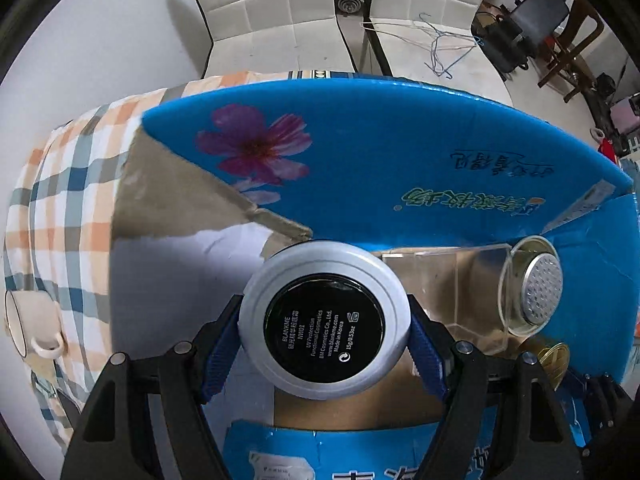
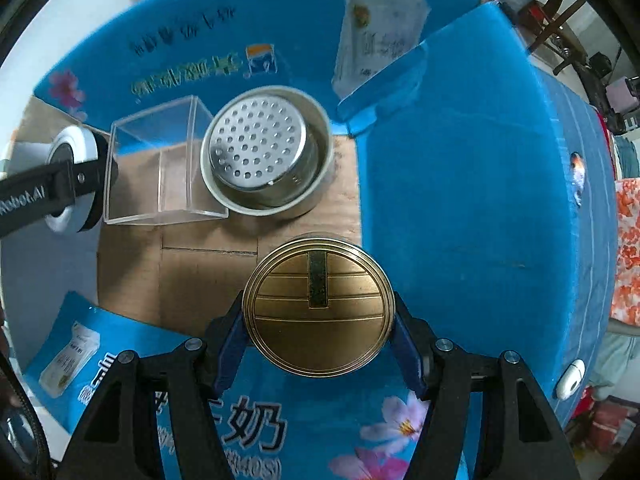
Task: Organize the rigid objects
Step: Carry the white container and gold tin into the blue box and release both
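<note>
Two handheld grippers point down into an open blue box [image 2: 460, 208], each carrying a round case. The left gripper [image 1: 325, 322] clamps a silver compact [image 1: 325, 320] between its blue pads [image 1: 219, 350], the compact's black labelled base facing the camera; it hangs above the box's brown cardboard floor [image 2: 200, 276] at the left end. The right gripper [image 2: 318, 314] grips a gold tin [image 2: 318, 306] by its rim, its ribbed round face turned to the lens, over the floor near the box's blue inner flap. Already on the floor stand a clear cube [image 2: 160, 168] and, touching its side, a steel strainer [image 2: 260, 146] lying in a shallow round cup [image 2: 320, 176]. In the right wrist view the left gripper and its compact appear at the far left, just beside the cube. The box sits on a checked cloth [image 1: 68, 200], where a white mug [image 1: 34, 326] lies tipped at the left edge. Whether either case touches the floor cannot be told from these angles. White padded chairs [image 1: 264, 16] stand behind the table, with wire hangers [image 1: 440, 46] on one seat.
</note>
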Tool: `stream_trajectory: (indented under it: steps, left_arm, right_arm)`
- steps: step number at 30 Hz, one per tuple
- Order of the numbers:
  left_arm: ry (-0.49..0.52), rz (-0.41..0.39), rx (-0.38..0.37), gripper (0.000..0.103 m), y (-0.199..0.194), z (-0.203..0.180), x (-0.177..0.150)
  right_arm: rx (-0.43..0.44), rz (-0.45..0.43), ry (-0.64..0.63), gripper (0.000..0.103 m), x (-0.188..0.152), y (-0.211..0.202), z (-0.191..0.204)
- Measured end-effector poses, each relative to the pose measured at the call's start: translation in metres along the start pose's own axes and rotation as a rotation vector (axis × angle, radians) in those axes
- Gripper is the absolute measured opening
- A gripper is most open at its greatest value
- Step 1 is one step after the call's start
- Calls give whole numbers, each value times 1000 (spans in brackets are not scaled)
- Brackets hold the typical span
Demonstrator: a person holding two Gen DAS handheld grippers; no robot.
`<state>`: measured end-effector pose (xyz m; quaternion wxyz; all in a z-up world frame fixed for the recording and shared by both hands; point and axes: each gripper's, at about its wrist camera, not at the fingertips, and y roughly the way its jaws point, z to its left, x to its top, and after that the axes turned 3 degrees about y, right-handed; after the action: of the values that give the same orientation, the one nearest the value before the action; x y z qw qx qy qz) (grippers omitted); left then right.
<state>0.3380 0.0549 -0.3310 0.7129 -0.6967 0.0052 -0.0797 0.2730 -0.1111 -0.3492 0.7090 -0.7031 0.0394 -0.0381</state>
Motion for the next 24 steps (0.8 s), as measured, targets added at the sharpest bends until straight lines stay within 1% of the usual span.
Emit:
stream_trajectory:
  steps: [3,7,10,13,16,19,22,23,24]
  left_arm:
    - [-17,-6,-21,76,2,2,4]
    - [-23,29,-38,76,5,3,11]
    - [-25,58,-41,76,5,2,13]
    - [-26,67,-47,76,4,1,13]
    - [-28,76,-37,77,4,1,13]
    - [-19,87,-28,80,3,-1,15]
    - [-7,79,-9,85,-1,-2,14]
    - [-4,74,-1,89,-2,-2,14]
    - [-3,75,9,103,-1,-1,15]
  right_arm:
    - [8,32,5,67,4,11,5]
    - [38,99,31,67,15,26,6]
    - [52,132,45,67,22,33,5]
    - [52,146,51,68,26,35,2]
    - [54,156,49,69,31,36,0]
    - [59,160,48,70,37,36,1]
    - [70,161,51,71,31,37,6]
    - [71,160,51,72,31,39,10]
    - [74,162,49,73,31,39,11]
